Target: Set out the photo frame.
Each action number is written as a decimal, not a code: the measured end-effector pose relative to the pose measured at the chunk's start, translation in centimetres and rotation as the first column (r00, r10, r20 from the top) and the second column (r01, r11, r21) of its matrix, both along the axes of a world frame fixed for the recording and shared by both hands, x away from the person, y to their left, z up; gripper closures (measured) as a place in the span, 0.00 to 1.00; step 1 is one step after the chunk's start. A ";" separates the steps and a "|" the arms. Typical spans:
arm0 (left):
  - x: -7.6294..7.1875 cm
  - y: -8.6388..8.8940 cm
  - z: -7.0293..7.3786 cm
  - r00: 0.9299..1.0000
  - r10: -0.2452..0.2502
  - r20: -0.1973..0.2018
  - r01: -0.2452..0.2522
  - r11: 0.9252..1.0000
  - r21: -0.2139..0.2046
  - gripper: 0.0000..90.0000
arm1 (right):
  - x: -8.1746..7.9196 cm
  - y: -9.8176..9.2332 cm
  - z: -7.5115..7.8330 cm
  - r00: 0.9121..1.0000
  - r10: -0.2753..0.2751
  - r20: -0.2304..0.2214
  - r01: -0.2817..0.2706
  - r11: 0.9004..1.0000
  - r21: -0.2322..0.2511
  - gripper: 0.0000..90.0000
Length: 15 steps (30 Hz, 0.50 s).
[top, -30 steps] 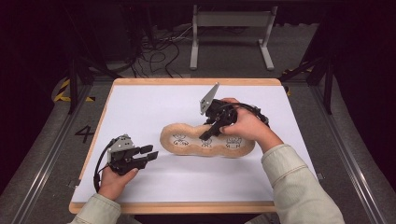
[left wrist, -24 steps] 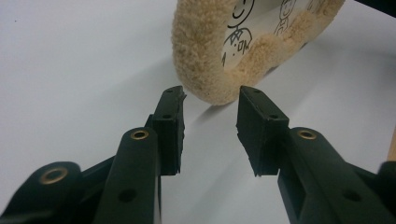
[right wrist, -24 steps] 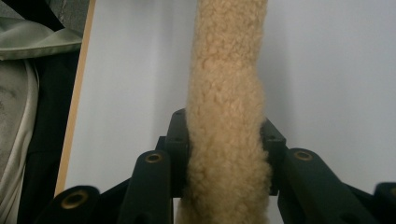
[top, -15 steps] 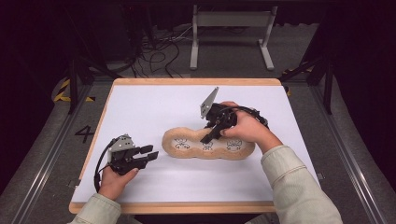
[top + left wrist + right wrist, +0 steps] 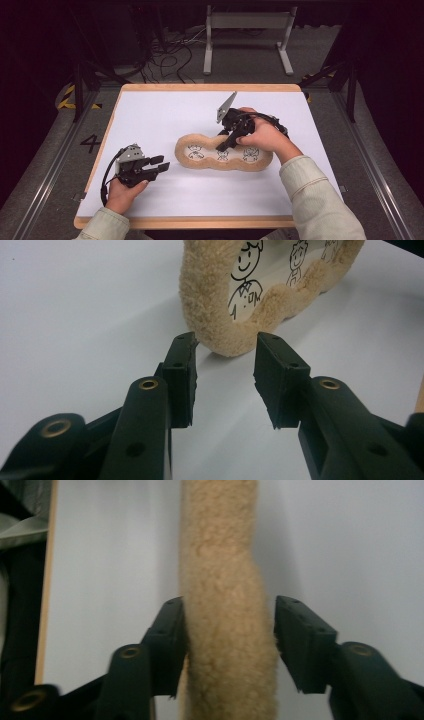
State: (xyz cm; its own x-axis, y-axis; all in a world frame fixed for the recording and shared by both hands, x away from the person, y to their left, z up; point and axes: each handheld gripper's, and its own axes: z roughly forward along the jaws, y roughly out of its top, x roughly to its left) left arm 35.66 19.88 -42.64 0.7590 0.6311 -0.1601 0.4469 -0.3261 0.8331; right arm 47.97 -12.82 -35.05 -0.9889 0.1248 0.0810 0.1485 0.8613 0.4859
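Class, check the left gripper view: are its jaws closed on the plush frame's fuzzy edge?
No. The left gripper has open jaws with bare table between them, short of the plush frame.

High view: above my near side, facing forward and down over the table (image 5: pixel 150 107). My left gripper view: low, close, facing the plush frame (image 5: pixel 210 315). My right gripper view: very close, sharing that frame's fuzzy rim.

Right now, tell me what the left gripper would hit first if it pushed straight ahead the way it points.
The left gripper, jaws open with nothing between them, points at the near rounded end of the plush frame. Going straight on, it would likely meet that fuzzy tan rim first; only bare white table lies between, though the gap is hard to judge.
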 end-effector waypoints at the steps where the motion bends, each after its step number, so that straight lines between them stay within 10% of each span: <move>1: 0.0 0.0 0.0 1.000 -0.001 -0.002 0.001 1.000 0.000 0.68 | 0.1 -0.1 0.1 1.000 -0.022 0.009 0.022 1.000 0.007 0.46; 15: -0.5 0.2 0.1 1.000 0.022 0.021 -0.023 0.999 0.030 0.63 | -2.6 -3.3 3.3 0.970 -0.200 0.137 0.181 0.974 0.137 0.32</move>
State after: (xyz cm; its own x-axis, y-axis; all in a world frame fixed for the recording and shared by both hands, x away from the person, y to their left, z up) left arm 35.15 20.12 -42.58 0.7476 0.6523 -0.1247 0.4367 -0.3414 0.8323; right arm 45.38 -16.14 -31.72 -0.9499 0.3102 -0.0388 0.2220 0.7569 0.6147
